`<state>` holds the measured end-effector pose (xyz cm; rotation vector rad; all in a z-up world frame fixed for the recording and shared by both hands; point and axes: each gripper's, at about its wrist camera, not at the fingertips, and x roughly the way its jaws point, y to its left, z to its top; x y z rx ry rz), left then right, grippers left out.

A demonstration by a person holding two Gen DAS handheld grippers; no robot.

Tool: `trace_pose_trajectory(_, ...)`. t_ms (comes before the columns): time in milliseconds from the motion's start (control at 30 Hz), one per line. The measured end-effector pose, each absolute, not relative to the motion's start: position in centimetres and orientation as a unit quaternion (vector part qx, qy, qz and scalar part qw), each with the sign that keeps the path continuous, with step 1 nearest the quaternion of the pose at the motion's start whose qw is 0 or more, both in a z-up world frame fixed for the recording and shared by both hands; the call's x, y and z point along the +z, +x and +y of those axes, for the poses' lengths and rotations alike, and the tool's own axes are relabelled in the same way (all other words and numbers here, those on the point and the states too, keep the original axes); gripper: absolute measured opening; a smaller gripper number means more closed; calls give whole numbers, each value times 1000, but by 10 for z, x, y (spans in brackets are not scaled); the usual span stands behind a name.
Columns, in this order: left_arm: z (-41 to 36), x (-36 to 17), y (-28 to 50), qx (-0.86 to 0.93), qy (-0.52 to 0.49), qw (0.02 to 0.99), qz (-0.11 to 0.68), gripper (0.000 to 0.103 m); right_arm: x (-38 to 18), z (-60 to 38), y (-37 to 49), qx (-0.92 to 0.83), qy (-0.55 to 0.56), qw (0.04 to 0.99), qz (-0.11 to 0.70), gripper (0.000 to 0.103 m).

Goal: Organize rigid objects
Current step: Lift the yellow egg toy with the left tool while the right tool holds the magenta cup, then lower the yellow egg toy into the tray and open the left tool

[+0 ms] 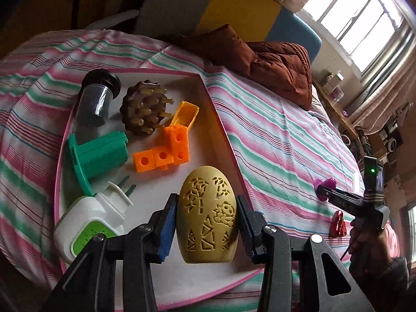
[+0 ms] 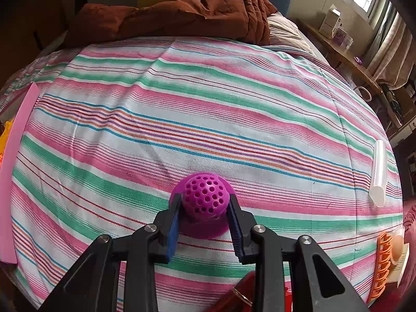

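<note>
Your left gripper (image 1: 206,223) clamps its fingers on the tan carved egg-shaped ornament (image 1: 206,213) above the pink-rimmed white tray (image 1: 221,98); your right gripper (image 2: 205,214) pinches the purple perforated plastic dome (image 2: 204,196) on the striped bed (image 2: 208,119).

**Both grippers clamped, both angled down**

The left gripper (image 1: 206,223) points steeply downward, its blue pads (image 1: 166,230) pressed against either side of a tan carved egg (image 1: 206,214). The right gripper (image 2: 205,223) tilts down too, jaws closed on a perforated purple dome (image 2: 205,196). From the left wrist view, a hand (image 1: 369,239) grips the right tool's handle.
</note>
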<state>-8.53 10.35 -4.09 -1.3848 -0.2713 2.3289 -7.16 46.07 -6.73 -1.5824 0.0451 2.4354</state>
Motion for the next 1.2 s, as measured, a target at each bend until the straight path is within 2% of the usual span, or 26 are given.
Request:
trace_pose_trajectory(500,147,-44,-98,856,-480,189,-29,44,-67,457,-71,832,-541,120,9,33)
trace_pose_trajectory(1200,133,-56,-118,834,-502,193,-118,44,-66,456,-71,832,-541,122,2,33)
